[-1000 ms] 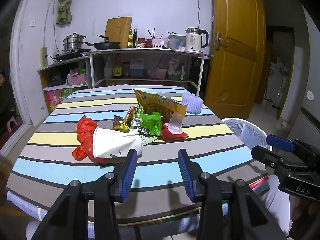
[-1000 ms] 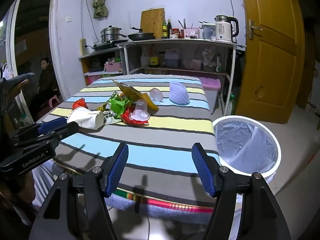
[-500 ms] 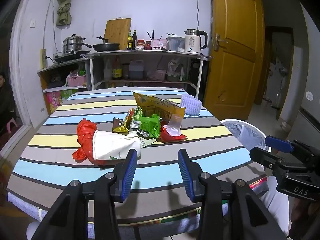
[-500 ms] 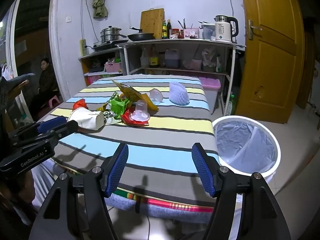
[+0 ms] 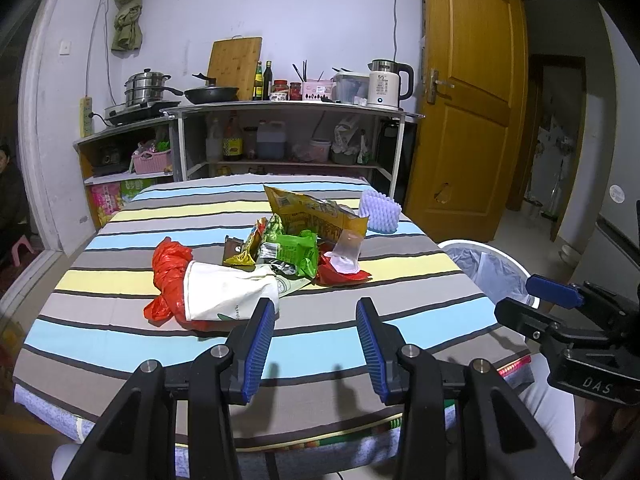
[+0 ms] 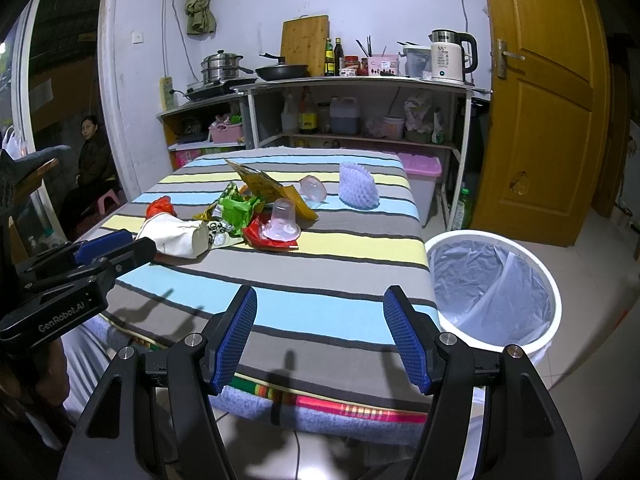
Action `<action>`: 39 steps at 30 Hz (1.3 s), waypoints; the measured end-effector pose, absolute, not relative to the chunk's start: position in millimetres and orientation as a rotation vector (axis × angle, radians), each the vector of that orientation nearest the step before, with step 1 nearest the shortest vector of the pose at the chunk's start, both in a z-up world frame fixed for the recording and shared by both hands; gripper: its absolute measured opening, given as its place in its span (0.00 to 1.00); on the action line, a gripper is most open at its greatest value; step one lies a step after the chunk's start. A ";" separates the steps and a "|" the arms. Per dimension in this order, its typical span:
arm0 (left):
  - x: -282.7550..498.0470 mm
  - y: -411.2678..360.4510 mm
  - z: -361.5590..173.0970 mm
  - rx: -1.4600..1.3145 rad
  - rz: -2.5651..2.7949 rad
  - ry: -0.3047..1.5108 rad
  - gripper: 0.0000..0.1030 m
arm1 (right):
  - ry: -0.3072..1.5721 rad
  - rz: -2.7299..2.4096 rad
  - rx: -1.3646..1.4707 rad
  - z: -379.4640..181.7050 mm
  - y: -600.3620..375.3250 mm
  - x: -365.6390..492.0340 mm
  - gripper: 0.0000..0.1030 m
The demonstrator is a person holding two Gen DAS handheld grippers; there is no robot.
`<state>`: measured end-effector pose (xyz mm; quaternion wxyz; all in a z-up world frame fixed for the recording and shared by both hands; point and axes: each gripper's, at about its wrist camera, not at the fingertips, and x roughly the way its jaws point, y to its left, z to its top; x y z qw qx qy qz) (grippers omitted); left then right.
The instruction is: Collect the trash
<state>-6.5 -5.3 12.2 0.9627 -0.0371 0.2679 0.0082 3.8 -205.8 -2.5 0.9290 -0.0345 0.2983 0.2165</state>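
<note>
A heap of trash lies mid-table on the striped cloth (image 5: 120, 280): a red plastic bag (image 5: 170, 264), a white paper bag (image 5: 228, 292), a green wrapper (image 5: 294, 250), a yellow snack bag (image 5: 312, 216), a clear plastic cup (image 5: 347, 252) on a red wrapper, and a purple foam net (image 5: 380, 212). In the right wrist view a second clear cup (image 6: 313, 188) lies behind the yellow bag. A white bin (image 6: 494, 284) with a clear liner stands right of the table. My left gripper (image 5: 316, 344) is open and empty over the near table edge. My right gripper (image 6: 320, 336) is open and empty, near the front right corner.
Shelves (image 5: 288, 108) behind the table hold pans, bottles and a kettle (image 5: 386, 84). A wooden door (image 5: 468, 100) stands to the right. A person (image 6: 92, 148) sits at the far left. A pink-lidded box (image 6: 424, 168) sits on the floor past the table.
Both grippers stay open and nearly still. The left wrist view has pulled back slightly from the table; the trash has not moved.
</note>
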 end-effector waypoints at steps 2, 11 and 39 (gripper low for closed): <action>-6.5 -5.4 12.1 -0.075 0.017 0.544 0.41 | 0.612 0.442 -0.071 -2.4 -206.2 3.4 0.64; -5.1 -8.1 15.7 -0.076 0.015 0.543 0.41 | 0.612 0.443 -0.072 -2.5 -205.5 3.8 0.64; -8.4 -16.3 21.6 -0.076 0.007 0.539 0.41 | 0.615 0.444 -0.075 -2.7 -204.3 2.6 0.64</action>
